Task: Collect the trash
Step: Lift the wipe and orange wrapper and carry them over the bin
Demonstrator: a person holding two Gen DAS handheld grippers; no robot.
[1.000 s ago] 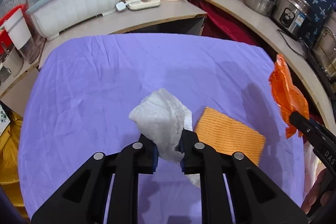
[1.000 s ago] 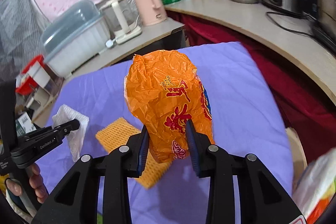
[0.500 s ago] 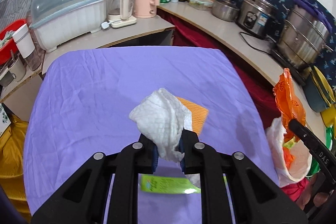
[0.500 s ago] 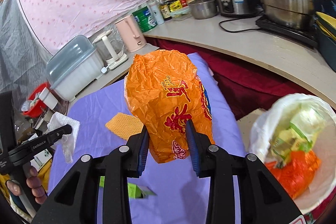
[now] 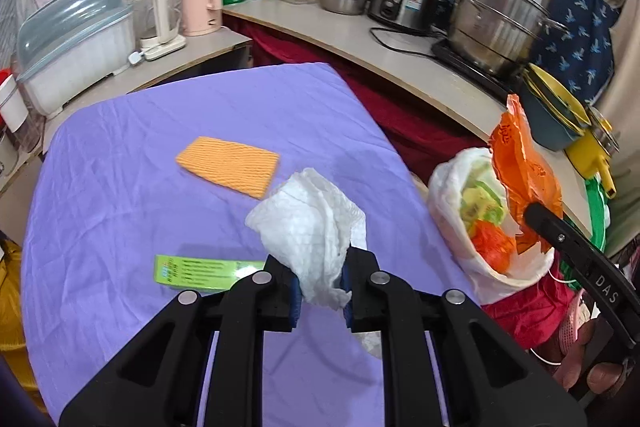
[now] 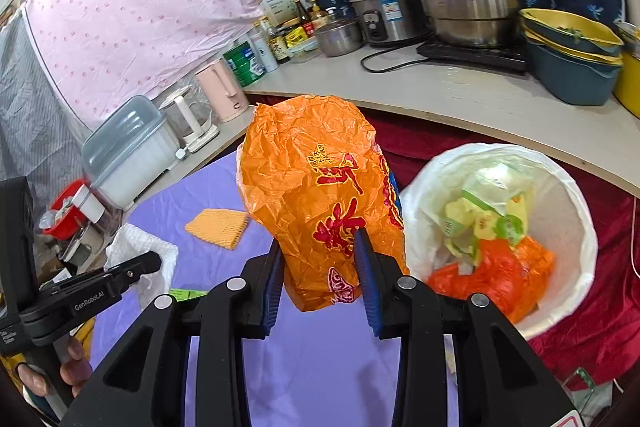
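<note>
we see a table under a wrinkled purple cloth (image 5: 120,211); on it lie an orange ribbed pad (image 5: 228,167) and a green box (image 5: 200,273).

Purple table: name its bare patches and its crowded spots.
On the purple cloth, the wide stretch behind the orange sponge, towards the counter, is bare. So is the left side. The near edge is crowded: green box, both loaded grippers, and the bin alongside.

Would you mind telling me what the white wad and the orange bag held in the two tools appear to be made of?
The white wad looks like paper towel or tissue: matte, soft folds, a faint embossed grid. The orange bag looks like thin plastic film: glossy, sharply crinkled, slightly translucent, printed with red characters. Neither is certain from looks alone.
</note>
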